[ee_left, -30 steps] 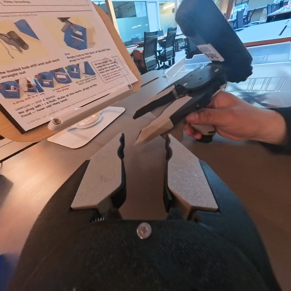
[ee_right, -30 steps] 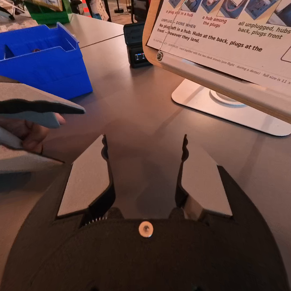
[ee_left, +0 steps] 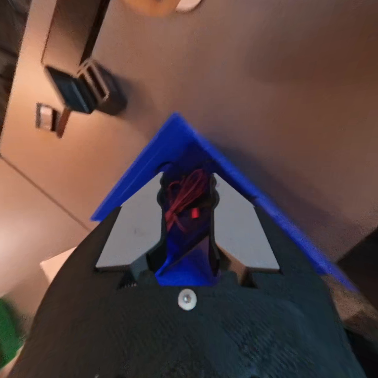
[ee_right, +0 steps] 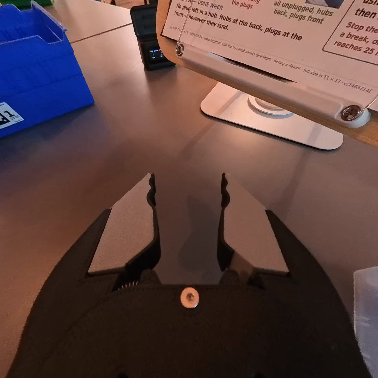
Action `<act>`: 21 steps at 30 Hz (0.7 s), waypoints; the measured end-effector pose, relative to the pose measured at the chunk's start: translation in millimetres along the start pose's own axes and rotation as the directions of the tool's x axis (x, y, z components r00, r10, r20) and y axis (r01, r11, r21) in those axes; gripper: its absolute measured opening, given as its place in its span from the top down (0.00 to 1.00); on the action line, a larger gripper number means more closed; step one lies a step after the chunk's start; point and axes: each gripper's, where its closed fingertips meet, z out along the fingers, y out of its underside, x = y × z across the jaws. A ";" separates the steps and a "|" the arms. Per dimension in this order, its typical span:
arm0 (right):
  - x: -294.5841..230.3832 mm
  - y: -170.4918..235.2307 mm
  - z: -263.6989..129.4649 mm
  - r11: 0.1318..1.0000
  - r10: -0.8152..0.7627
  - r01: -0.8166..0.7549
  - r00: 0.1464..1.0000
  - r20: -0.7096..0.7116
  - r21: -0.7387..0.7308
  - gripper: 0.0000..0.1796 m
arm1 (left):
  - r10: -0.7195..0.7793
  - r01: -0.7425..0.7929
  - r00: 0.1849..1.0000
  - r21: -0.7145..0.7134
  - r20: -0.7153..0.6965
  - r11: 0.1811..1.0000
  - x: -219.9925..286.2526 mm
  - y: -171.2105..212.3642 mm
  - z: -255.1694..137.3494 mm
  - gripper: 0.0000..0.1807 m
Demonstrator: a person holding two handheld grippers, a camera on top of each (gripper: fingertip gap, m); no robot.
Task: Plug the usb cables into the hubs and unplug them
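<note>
Currently: left gripper (ee_left: 187, 178), jaws partly apart and empty, is hovering over the blue bin (ee_left: 180, 143); a coiled red usb cable (ee_left: 184, 200) is lying between them. Right gripper (ee_right: 188, 178), jaws apart, is idling. Fetching stage, probably; next, descending and closing on the cable.

My left hand-held gripper (ee_left: 187, 184) points down over a corner of the blue bin (ee_left: 176, 141), in the middle of the frame, its fingers (ee_left: 135, 231) apart. Between them, inside the bin, I see a bundle of red cable (ee_left: 184, 200) and a small red piece (ee_left: 194, 213) beside it. The picture is blurred. On the brown tabletop (ee_left: 266, 81), upper left, stands a small black device (ee_left: 81, 90). Something green (ee_left: 8, 327) shows at the lower left edge.
</note>
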 end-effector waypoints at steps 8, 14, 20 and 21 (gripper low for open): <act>-2.9 0.6 0.8 1.000 -0.013 0.013 1.000 0.014 -0.006 0.66 | 0.146 -0.161 0.986 -0.232 -0.081 0.959 -15.6 66.1 60.5 0.69; -5.5 1.3 1.7 0.999 -0.038 0.039 0.999 0.014 -0.013 0.67 | 0.235 -0.251 0.968 -0.381 -0.090 0.890 -21.7 89.3 97.1 0.91; -8.8 1.8 1.7 0.999 -0.043 0.043 0.999 0.033 -0.016 0.69 | 0.416 -0.364 0.909 -0.429 0.031 0.827 -38.0 75.4 68.8 0.97; -9.4 2.5 2.1 0.999 -0.045 0.046 0.998 0.037 -0.021 0.69 | 0.453 -0.371 0.885 -0.429 0.105 0.823 -47.7 67.7 55.4 0.98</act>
